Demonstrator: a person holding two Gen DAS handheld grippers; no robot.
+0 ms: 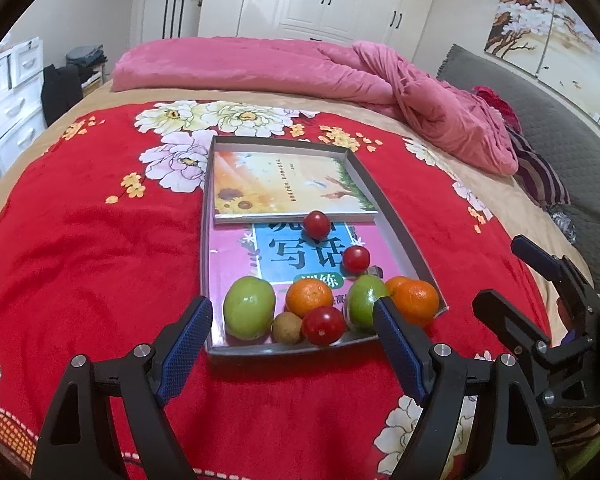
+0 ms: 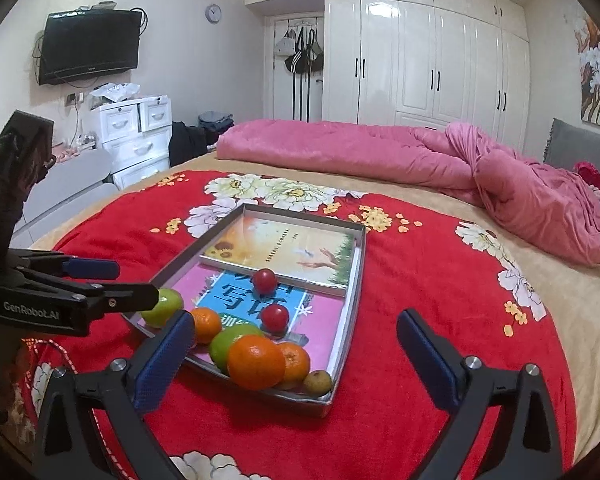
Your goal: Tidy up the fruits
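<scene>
A shallow grey tray (image 1: 398, 218) (image 2: 355, 284) lies on the red flowered blanket and holds two books. Several fruits crowd its near end: a green fruit (image 1: 250, 307) (image 2: 164, 306), an orange (image 1: 416, 302) (image 2: 256, 362), a red tomato (image 1: 323, 325), a small brown fruit (image 1: 287, 328) (image 2: 318, 382). Two more tomatoes (image 1: 316, 224) (image 2: 265, 280) sit on the books. My left gripper (image 1: 290, 312) (image 2: 124, 280) stands open at the tray's near edge, holding nothing. My right gripper (image 2: 296, 320) (image 1: 504, 276) is wide open beside the tray's corner, also holding nothing.
A rolled pink quilt (image 2: 420, 156) lies across the far side of the bed. A grey headboard (image 1: 560, 128) runs along the right. White drawers (image 2: 136, 136) and a wall television (image 2: 88, 46) stand beyond the left edge of the bed.
</scene>
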